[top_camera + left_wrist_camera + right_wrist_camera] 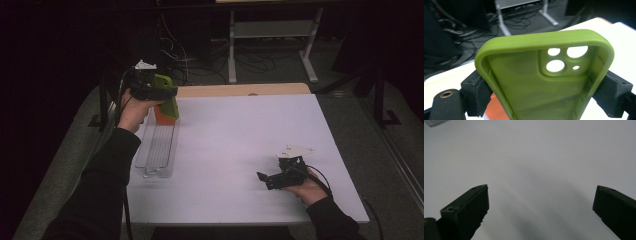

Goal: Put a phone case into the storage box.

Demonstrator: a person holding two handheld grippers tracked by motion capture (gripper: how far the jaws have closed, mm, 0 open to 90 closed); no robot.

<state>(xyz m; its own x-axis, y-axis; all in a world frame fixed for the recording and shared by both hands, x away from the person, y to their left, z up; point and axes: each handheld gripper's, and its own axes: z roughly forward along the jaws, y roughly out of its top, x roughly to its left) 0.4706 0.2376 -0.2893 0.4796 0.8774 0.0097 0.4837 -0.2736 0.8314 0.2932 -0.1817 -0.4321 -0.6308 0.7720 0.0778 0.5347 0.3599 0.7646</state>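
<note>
While the green phone case (541, 82) is clamped by its two long edges between the jaws of the left tool (165, 95), it is held up in the air above the far left corner of the white worktop (240, 150), clear of the surface. Its hollow inside and the camera cut-outs are seen in the left gripper view, and something orange (162, 116) is glimpsed just below and behind it; whether that is a second case or a part of another object cannot be told. A clear ribbed tray (157, 147) lies flat on the worktop directly beneath the lifted case, and no case is seen in it. The right tool (272, 179) rests low over the near right part of the worktop, well apart from the case, with its jaws spread wide and nothing between them. The pick-up is judged to be done, since the case is securely gripped and off the surface. What is judged to remain is the carrying of the case to its destination, probably the tray, and its release there.
</note>
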